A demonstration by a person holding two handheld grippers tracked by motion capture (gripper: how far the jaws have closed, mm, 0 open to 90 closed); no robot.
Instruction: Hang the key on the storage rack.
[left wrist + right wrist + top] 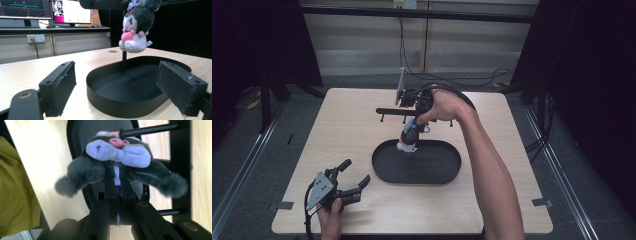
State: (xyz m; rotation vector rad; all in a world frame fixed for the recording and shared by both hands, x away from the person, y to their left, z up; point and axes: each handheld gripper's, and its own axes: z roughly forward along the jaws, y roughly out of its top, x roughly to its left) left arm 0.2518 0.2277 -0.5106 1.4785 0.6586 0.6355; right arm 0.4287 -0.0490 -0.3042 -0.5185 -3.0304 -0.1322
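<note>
A small plush toy (408,141), dark grey and white with a pink patch, hangs head-down over the far left end of the black oval tray (384,172). My right gripper (414,124) points down and is shut on a thin white loop at the toy's top (116,179). In the right gripper view the jaws meet at the gripper (117,188), with the plush toy (117,162) just beyond. My left gripper (356,171) rests open near the table's front left corner and holds nothing. From the left gripper (121,75) I see the plush toy (136,27) dangling above the tray (125,110).
A low black rack with pegs (412,111) stands just behind the tray, its bar (178,157) close to the toy. A grey plate (400,85) stands upright at the table's far edge. Monitors (45,10) sit on a bench beyond.
</note>
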